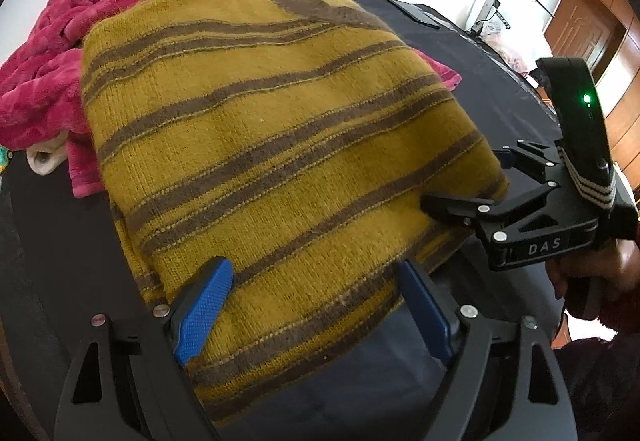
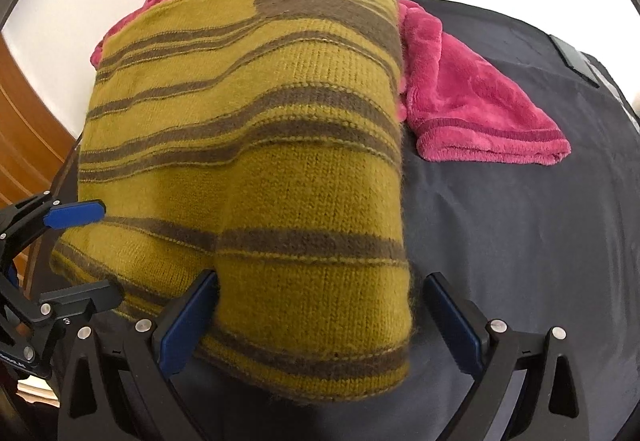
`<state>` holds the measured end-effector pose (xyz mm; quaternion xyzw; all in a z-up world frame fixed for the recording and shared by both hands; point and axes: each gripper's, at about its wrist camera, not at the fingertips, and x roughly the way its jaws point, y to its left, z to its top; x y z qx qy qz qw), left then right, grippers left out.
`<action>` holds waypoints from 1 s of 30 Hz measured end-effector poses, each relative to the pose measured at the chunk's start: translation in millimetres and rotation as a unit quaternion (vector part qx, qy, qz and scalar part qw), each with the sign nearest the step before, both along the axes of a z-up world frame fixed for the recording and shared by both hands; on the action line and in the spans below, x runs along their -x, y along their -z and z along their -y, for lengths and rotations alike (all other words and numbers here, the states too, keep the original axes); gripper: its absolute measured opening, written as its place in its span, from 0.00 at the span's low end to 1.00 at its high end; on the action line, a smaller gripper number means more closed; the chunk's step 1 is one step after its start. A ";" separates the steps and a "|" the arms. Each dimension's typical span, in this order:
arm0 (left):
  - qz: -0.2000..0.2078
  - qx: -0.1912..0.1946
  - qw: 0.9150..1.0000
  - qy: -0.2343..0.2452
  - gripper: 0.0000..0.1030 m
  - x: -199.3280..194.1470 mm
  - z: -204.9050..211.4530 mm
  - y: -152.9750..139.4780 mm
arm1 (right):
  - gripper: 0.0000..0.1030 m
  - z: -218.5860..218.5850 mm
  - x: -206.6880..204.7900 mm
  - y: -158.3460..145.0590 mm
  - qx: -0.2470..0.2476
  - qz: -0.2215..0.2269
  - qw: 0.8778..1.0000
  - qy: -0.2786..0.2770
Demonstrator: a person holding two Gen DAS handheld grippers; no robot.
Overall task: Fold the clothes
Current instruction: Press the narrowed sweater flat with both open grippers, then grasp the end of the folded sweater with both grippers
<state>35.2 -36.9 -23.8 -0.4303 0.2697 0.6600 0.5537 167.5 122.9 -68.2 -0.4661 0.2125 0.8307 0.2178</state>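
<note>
A mustard sweater with brown stripes (image 1: 272,145) (image 2: 256,145) lies folded on the dark tabletop (image 1: 480,65) (image 2: 520,221). My left gripper (image 1: 316,305) stands open at its near edge, with the knit between the two blue pads (image 1: 204,305) and no squeeze on it. My right gripper (image 2: 320,321) is open around the sweater's near right corner; its left pad touches the fold and its right pad stands clear. The right gripper (image 1: 468,181) also shows at the sweater's right edge, and the left gripper (image 2: 80,253) at its left edge.
A pink fleece garment (image 1: 120,1) (image 2: 472,113) lies bunched behind and beside the sweater. A small white cloth (image 1: 46,157) pokes out under it. A flat dark device (image 1: 416,15) (image 2: 576,59) rests at the table's far side. Wooden doors (image 1: 592,37) stand beyond.
</note>
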 end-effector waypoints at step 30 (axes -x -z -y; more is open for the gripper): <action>0.223 -0.077 0.955 -0.179 0.85 142.4 9.0 16.8 | 0.99 6.8 -7.4 11.2 0.015 -0.008 1.000 0.001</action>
